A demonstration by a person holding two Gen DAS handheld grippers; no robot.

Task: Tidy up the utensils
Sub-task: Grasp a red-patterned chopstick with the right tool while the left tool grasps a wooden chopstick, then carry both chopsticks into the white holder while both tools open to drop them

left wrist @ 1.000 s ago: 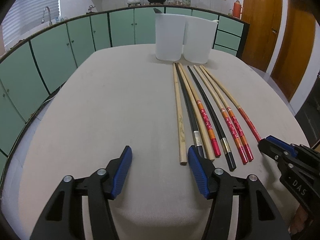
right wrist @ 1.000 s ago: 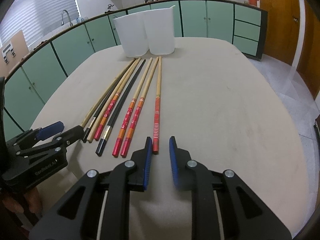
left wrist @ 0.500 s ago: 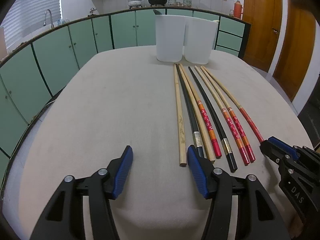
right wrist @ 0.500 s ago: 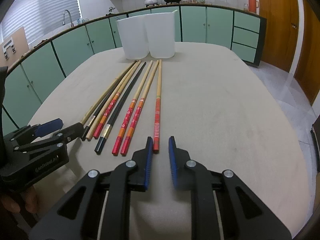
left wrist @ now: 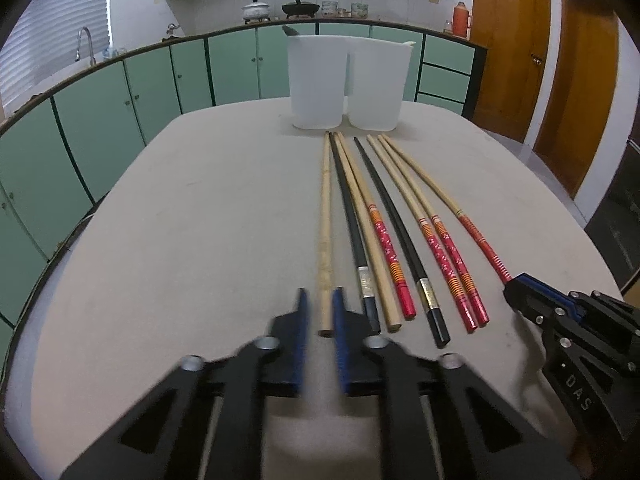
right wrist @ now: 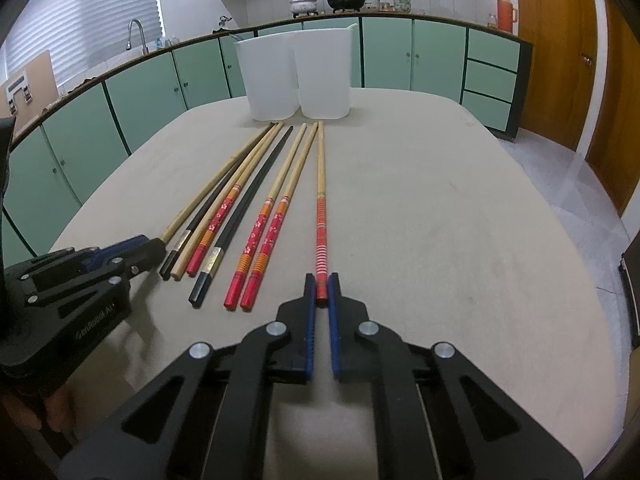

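Big beige rounded counter (right wrist: 440,208), with two tall white translucent plastic tubs (right wrist: 296,76) touching side by side near the far edge. Row of eight long chopsticks (right wrist: 256,208) fanned out lengthwise, tips toward the tubs, butt ends toward the near edge.

Left hand-held gripper (left wrist: 320,312) just snapped nearly shut around the butt of the plain pale wooden chopstick (left wrist: 325,232) at the left end of the row; blurry there, so can't swear the pads bite yet. Right hand-held gripper (right wrist: 321,290) also just closed, clamped on the butt of the red chopstick with white stripes (right wrist: 320,216) at the right end.

Risk from here, probably: pinched only at the very end, so each long stick could droop or swivel on the lift, then miss a tub rim. Left stick sits right against the black one, might drag it along.
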